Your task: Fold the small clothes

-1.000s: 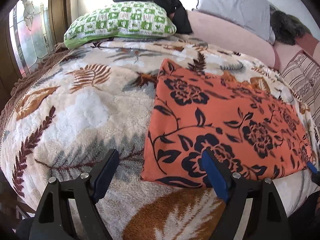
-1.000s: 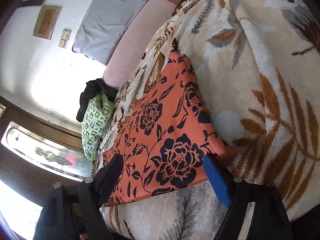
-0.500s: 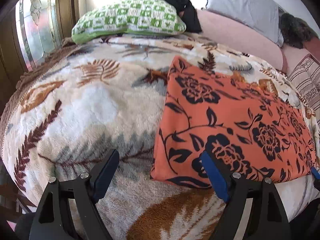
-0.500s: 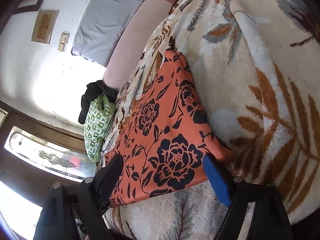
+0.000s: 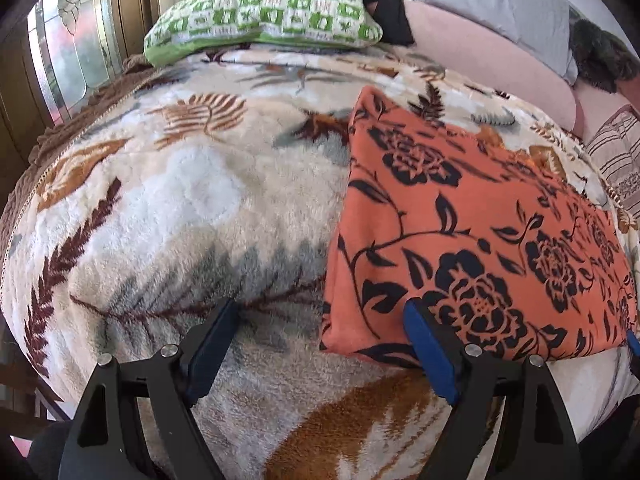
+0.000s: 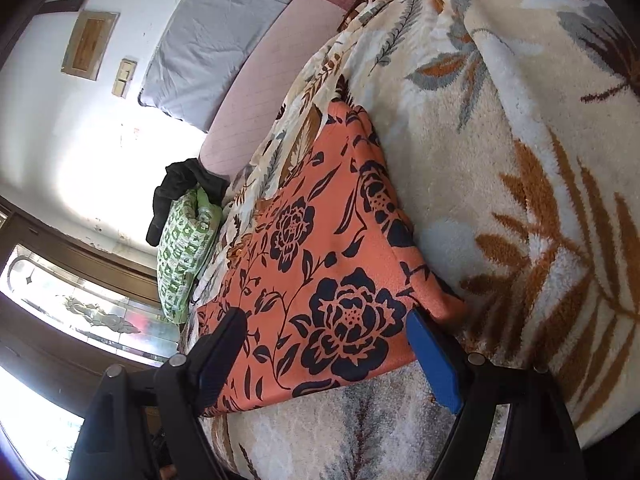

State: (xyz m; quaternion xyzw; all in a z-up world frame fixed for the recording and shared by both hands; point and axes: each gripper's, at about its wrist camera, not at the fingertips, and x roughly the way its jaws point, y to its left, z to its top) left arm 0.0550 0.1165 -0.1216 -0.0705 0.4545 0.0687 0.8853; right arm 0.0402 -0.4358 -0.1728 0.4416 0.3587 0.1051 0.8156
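Shifted rightward, both wide-spread, empty grippers [image 5: 320, 344] [image 6: 324, 344] face the flat-folded orange floral cloth [image 5: 472, 240].

My left wrist camera sits low and close over the near edge of the leaf-print blanket [image 5: 168, 216], facing up the bed toward the green checked pillow [image 5: 264, 16]. My right wrist camera is rolled steeply sideways, equally close, looking along the bed toward that pillow [image 6: 182, 248]. Both views share the orange floral cloth [image 5: 472, 232] [image 6: 320, 264] and the blanket [image 6: 500, 160].
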